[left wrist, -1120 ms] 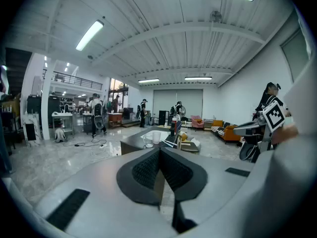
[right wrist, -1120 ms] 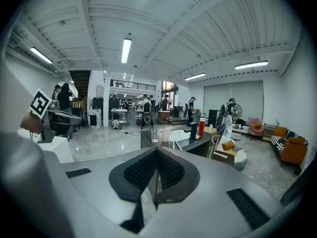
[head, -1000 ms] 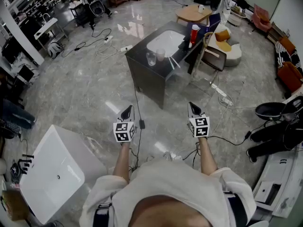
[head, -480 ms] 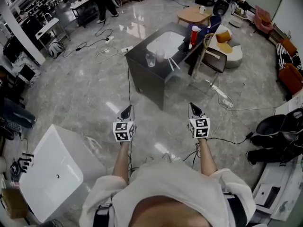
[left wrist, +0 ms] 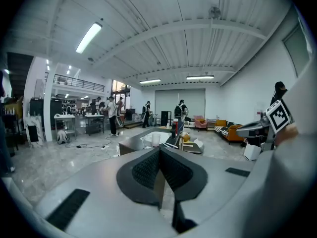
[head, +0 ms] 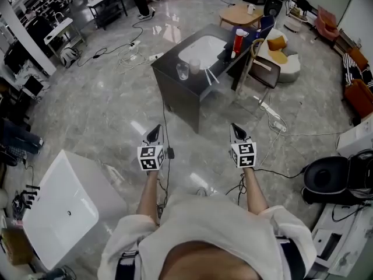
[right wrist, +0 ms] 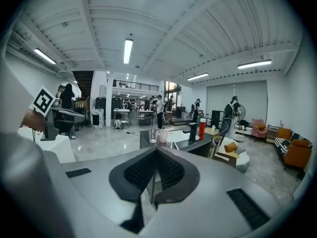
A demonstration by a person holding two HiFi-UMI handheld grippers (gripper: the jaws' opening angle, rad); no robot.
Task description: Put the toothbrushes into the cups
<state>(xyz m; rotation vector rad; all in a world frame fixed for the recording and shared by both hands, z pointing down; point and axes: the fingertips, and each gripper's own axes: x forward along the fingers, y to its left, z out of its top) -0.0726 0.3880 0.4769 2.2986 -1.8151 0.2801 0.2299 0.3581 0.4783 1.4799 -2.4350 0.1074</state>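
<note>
Big open workshop-type hall with a glossy grey marble floor point(head: 99, 115) and cables point(head: 122, 54) snaking all over it. There's a dark vanity counter point(head: 175, 92) in the middle with a white basin point(head: 201, 51) sunk into the top, and a chair point(head: 265, 74) just beside it. A white tub point(head: 64, 206) sits down at the near left. Further back you get a round wooden table point(head: 238, 16), a pale armchair point(head: 288, 69) with an orange cushion point(head: 276, 42), and an orange sofa point(head: 358, 95) along the right wall. Overhead it's a white beamed ceiling point(left wrist: 163, 38) with tube lights point(right wrist: 128, 51). At the far end there's a railed mezzanine point(right wrist: 136, 87) and a big roller door point(left wrist: 193, 98).
</note>
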